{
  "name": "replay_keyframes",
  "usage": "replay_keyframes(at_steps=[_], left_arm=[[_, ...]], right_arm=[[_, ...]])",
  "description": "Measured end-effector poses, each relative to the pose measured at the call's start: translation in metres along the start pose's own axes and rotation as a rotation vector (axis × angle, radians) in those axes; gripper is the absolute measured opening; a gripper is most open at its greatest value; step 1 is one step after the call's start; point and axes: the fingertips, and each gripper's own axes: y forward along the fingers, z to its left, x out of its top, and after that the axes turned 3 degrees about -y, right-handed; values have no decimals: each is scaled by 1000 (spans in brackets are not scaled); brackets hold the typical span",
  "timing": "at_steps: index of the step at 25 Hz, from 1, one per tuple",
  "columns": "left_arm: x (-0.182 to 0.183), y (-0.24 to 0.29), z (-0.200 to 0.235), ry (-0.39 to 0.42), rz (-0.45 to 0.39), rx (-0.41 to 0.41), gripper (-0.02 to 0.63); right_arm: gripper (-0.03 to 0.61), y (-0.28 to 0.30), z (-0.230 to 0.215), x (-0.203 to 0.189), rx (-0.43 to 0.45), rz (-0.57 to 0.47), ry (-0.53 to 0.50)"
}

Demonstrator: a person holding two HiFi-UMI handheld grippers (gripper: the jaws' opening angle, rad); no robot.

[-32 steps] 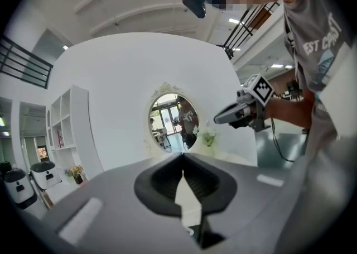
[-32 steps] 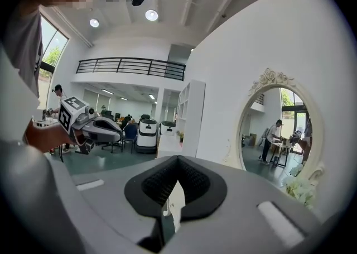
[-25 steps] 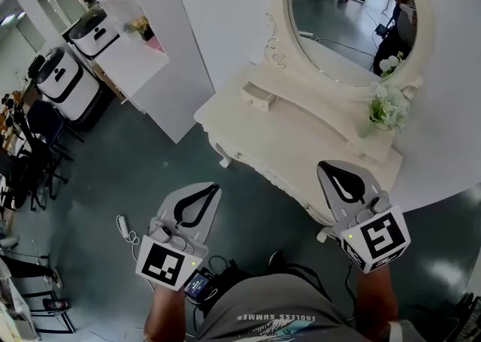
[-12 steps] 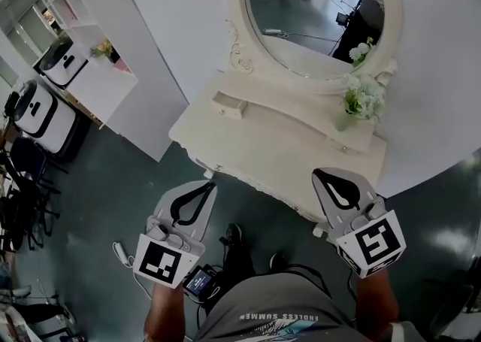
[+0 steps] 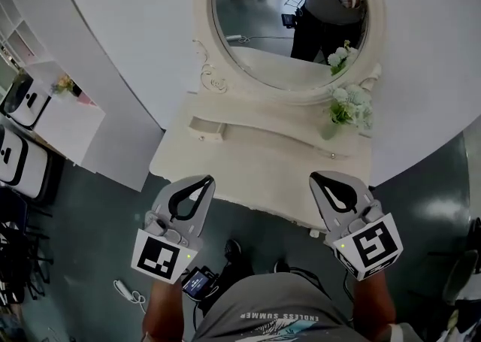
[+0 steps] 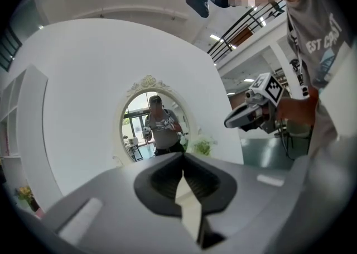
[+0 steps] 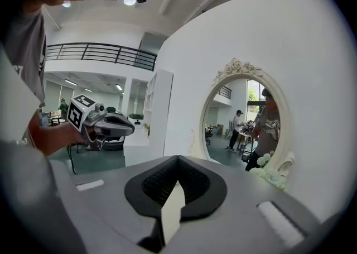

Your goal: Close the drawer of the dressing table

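Note:
The cream dressing table (image 5: 255, 171) with its oval mirror (image 5: 289, 25) stands straight ahead of me in the head view. A small drawer (image 5: 207, 128) juts out of the raised shelf at the table's left. My left gripper (image 5: 206, 179) is shut and empty, its tips over the table's front edge, below the drawer and apart from it. My right gripper (image 5: 316, 177) is also shut and empty, at the front edge further right. In the left gripper view the shut jaws (image 6: 183, 158) point at the mirror (image 6: 152, 130); the right gripper view's jaws (image 7: 177, 161) do the same.
A vase of white flowers (image 5: 342, 107) stands at the table's right, by the mirror frame. White shelving (image 5: 52, 119) and a curved white wall (image 5: 120, 47) lie to the left. A cable and a small device (image 5: 197, 282) are on the dark floor by my feet.
The dressing table has shifted from the upper right to the centre of the head view. Both grippers have come up to its front edge, still shut.

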Motion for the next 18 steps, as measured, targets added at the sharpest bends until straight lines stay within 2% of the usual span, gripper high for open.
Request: replay_keyframes(at_steps=[12,18], left_arm=[[-16,25,95,7,-36,-129,2],[-27,26,127,-5,-54,-153,2]], right_arm=[[1,78,11,40,-128,20,4],[0,102,22,54,-159,28,-12]])
